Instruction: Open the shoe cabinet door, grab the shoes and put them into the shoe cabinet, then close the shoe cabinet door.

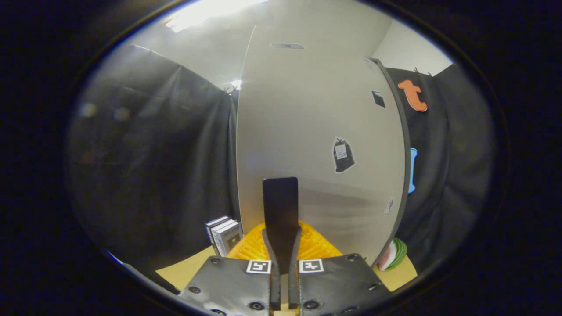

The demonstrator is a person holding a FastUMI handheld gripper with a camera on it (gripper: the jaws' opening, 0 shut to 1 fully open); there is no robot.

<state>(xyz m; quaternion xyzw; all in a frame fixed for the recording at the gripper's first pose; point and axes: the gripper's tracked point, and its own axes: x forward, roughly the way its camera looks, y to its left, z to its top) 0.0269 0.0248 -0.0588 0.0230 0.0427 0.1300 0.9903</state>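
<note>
Claw (284, 259): fingers drawn narrow, both pressing on a flat black handle (280, 215) that rises between them. The handle stands against the white shoe cabinet door (316, 131), directly ahead and close. An orange ribbed item (314, 245) sits just beyond the fingers, at the door's foot. Small boxes (225, 235) stand on the tabletop (184, 270) left of it. Shoes: cannot tell where.

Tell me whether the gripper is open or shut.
Shut: the gripper has its fingers closed together, nothing between them, in front of the white cabinet door.
</note>
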